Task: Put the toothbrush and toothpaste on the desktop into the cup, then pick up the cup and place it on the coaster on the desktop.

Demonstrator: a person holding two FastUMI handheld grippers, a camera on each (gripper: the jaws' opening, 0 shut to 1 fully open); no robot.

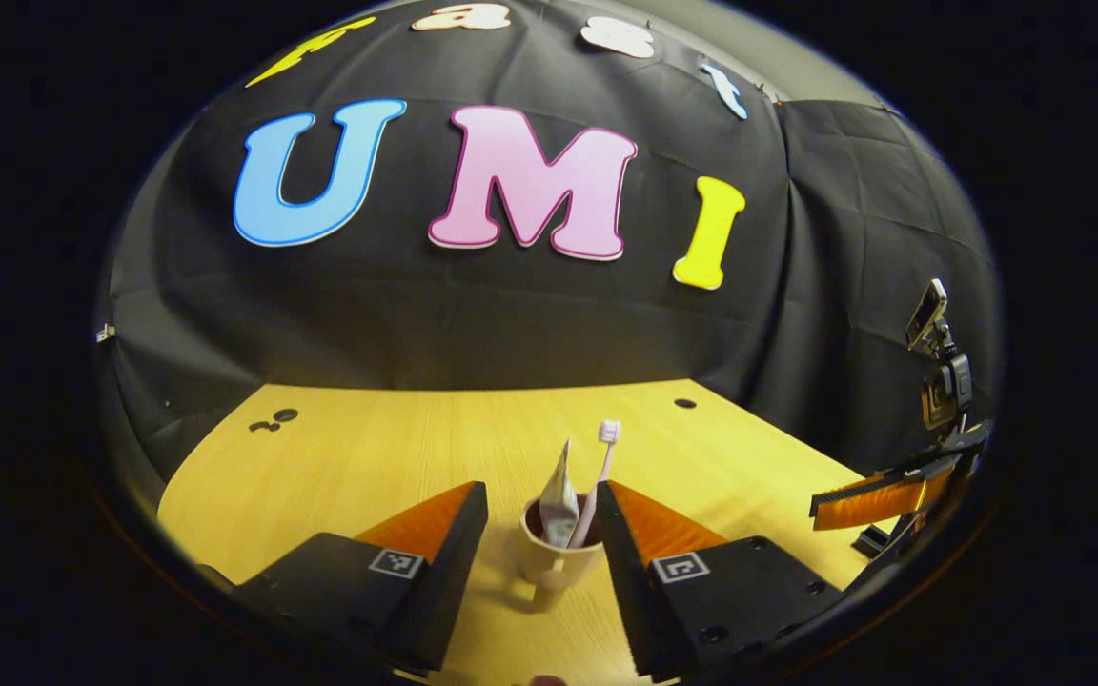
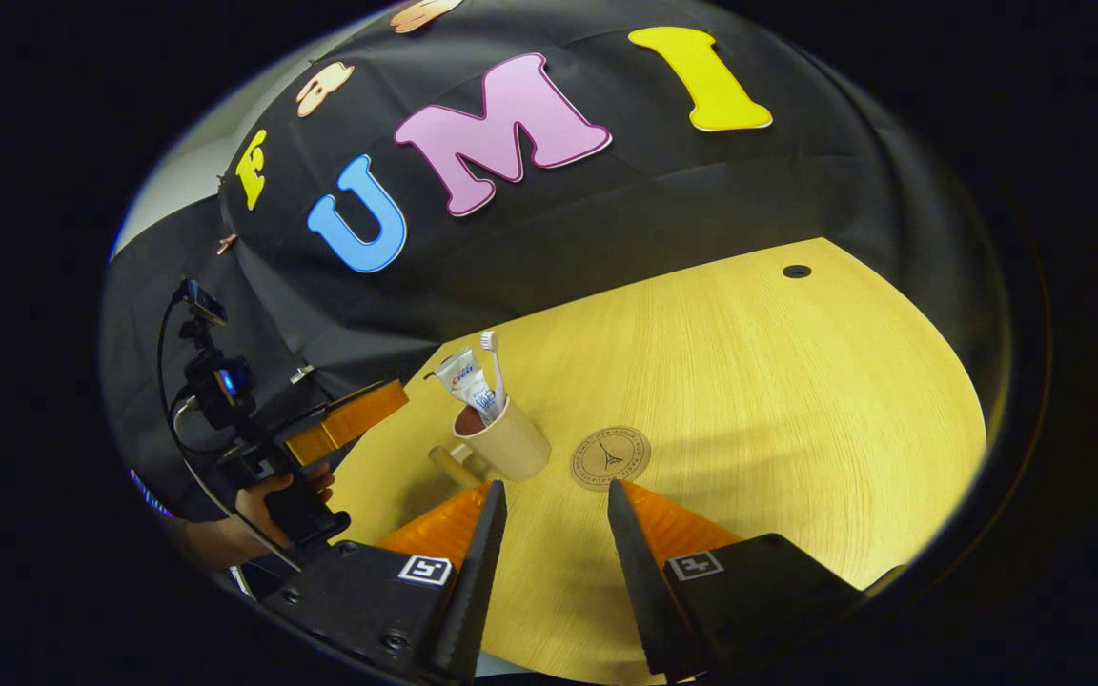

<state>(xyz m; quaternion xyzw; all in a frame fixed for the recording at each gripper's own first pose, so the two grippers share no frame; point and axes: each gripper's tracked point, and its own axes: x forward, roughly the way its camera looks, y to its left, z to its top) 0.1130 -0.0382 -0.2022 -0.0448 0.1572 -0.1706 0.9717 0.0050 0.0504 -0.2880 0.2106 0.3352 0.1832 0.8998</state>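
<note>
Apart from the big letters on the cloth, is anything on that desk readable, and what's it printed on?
Toothpaste tube: printing, too blurred to read.
Coaster: tower drawing ringed by lettering, too small to read.
Left gripper, right gripper: square coded markers, no words.

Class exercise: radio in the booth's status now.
Both grippers open, empty. Toothbrush and toothpaste in cup. Coaster bare beside it.

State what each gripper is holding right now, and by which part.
Nothing is held. The left gripper is open with the cup between its fingers, untouched as far as shows. The right gripper is open over bare desktop.
</note>
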